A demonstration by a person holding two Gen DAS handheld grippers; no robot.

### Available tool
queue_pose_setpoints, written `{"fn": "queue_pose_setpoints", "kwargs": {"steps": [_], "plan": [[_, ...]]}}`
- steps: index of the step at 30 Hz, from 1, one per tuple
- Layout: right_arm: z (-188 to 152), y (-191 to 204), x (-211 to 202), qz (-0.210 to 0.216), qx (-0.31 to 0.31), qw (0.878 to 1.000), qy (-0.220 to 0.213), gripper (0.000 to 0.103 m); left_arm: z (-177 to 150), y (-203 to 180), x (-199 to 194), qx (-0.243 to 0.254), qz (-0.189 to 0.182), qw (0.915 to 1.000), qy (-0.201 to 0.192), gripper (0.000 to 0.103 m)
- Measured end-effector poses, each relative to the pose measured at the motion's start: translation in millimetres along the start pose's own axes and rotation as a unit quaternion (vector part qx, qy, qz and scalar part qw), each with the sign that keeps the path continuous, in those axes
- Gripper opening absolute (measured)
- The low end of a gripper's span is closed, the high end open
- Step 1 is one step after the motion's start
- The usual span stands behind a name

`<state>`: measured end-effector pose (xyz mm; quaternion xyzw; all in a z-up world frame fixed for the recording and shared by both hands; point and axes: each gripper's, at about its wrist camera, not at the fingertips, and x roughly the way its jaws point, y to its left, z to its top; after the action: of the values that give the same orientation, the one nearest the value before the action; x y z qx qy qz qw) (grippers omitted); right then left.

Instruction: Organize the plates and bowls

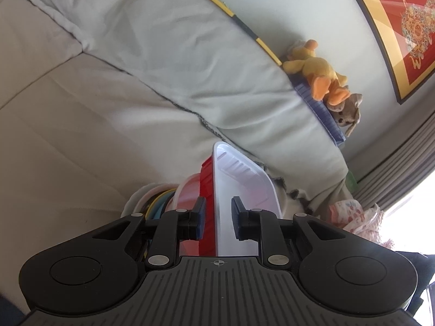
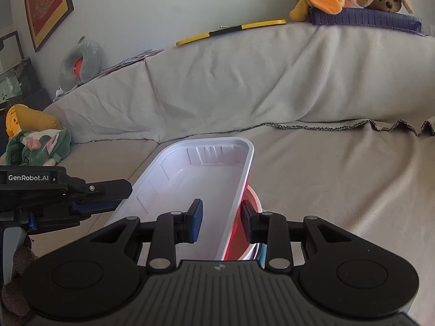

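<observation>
Both pairs of jaws pinch the rectangular red-and-white plastic tray (image 2: 195,179): left gripper (image 1: 217,218) and right gripper (image 2: 221,220) on opposite walls. Uneven lifting could twist it off the stacked bowls (image 1: 160,201) beneath.

Readable text: one brand mark only.
"GenRobot.AI", white letters on the black body of the left gripper (image 2: 119,198), seen side-on at the left edge of the right wrist view. The framed pictures (image 2: 46,5) on the wall show an ornamental pattern, nothing legible. No numbers or labels elsewhere.
</observation>
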<state>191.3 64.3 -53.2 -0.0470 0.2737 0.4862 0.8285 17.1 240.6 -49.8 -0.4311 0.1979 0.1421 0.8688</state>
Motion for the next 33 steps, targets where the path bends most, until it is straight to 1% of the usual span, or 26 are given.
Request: {"fn": "queue_pose_setpoints", "kwargs": {"steps": [5,9,13,16,19,21,24,26,28,30,31,33], "plan": [[-1,2,1,0.001,-0.005,1.0,0.003,0.031,0,1,1,-0.001,0.009,1.0,0.003,0.022],[0,1,4,0.001,-0.006,1.0,0.013,0.031,-1,0,-1,0.001,0.013,0.9999,-0.001,0.022],[0,1,1,0.003,-0.004,1.0,0.01,0.031,-4,-3,-9,0.007,0.015,0.9998,-0.007,0.022],[1,0,-7,0.004,-0.002,1.0,0.001,0.032,-5,-9,-19,0.012,0.012,0.9996,-0.021,0.022],[1,-3,-20,0.0,0.005,1.0,-0.011,0.035,-10,-15,-35,0.025,0.012,0.9986,-0.045,0.022],[0,-2,-34,-0.003,0.005,1.0,-0.028,0.036,-17,-22,-47,0.043,0.011,0.9972,-0.06,0.022],[-4,1,-60,-0.003,0.008,0.999,-0.052,0.042,-35,-36,-67,0.081,0.013,0.9933,-0.08,0.022],[-11,3,-79,0.004,0.015,0.998,-0.06,0.052,-52,-50,-81,0.125,0.026,0.9878,-0.089,0.022],[-22,5,-96,0.011,0.016,0.998,-0.056,0.056,-72,-68,-92,0.174,0.053,0.9791,-0.091,0.02],[-35,7,-110,0.013,0.014,0.999,-0.046,0.057,-93,-84,-101,0.208,0.077,0.9711,-0.088,0.017],[-43,9,-116,0.011,0.016,0.999,-0.038,0.058,-106,-93,-104,0.223,0.084,0.9682,-0.078,0.017],[-59,10,-126,0.008,0.02,1.0,-0.018,0.06,-127,-103,-106,0.233,0.091,0.967,-0.047,0.017]]}}
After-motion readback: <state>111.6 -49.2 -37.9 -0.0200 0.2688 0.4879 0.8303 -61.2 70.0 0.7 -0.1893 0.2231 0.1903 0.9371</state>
